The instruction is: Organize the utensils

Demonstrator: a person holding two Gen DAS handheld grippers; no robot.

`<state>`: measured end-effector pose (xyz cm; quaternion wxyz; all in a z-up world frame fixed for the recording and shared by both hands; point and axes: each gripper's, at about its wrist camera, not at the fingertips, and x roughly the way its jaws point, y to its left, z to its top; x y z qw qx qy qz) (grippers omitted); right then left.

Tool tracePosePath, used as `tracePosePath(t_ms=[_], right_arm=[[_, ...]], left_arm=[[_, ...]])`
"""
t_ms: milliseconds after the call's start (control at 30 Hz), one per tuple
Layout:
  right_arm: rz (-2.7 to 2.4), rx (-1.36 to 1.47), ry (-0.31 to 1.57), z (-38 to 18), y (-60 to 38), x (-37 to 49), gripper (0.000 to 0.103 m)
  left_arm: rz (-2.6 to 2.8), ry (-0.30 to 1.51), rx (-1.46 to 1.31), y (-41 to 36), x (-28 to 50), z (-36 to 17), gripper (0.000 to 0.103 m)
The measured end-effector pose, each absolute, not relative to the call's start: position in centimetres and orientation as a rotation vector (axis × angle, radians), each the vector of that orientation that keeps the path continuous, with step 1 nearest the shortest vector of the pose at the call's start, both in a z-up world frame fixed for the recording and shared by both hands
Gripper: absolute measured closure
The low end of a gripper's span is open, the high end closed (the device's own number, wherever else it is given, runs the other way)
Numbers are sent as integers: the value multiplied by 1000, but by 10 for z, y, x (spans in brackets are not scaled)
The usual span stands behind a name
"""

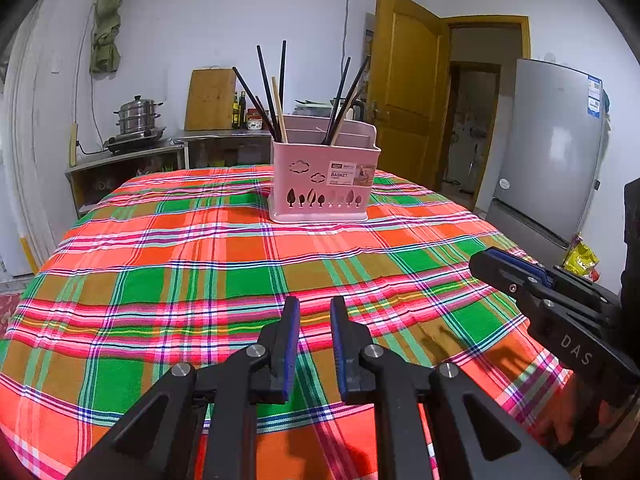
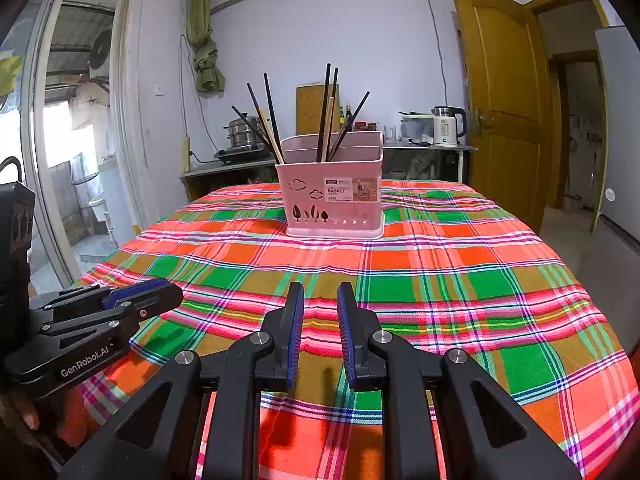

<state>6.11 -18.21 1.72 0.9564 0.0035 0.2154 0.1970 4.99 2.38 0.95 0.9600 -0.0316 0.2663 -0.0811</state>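
A round table draped in an orange, green and pink plaid cloth (image 1: 168,264) (image 2: 460,280) fills most of both views. Behind it, at about 3 o'clock in the left wrist view, stands a tall grey metal refrigerator (image 1: 548,148). At 1 o'clock is an open yellow wooden door (image 1: 404,88) (image 2: 496,92).

On the far half of the cloth, at 12 o'clock from both cameras, sits a pink plastic utensil basket with cloud and tree cut-outs and a white label (image 1: 320,184) (image 2: 334,200). Black and pale wooden chopsticks (image 1: 268,92) (image 2: 326,112) stand in it, leaning in two bunches, one at its left end and one further right.

The left black two-finger gripper with blue pads (image 1: 315,320) (image 2: 160,294) hovers over the near edge of the cloth, fingers spread a little, nothing between them. The right black two-finger gripper with blue pads (image 2: 320,308) (image 1: 492,260) is likewise slightly parted and holds nothing, just beside the left one.
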Motion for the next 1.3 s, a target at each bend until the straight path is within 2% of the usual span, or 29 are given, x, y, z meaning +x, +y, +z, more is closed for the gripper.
tracePosePath(t_ms=[1300], right_arm=[[395, 12, 436, 16, -181, 62, 85]], left_arm=[[-152, 541, -55, 25, 48, 10, 88]])
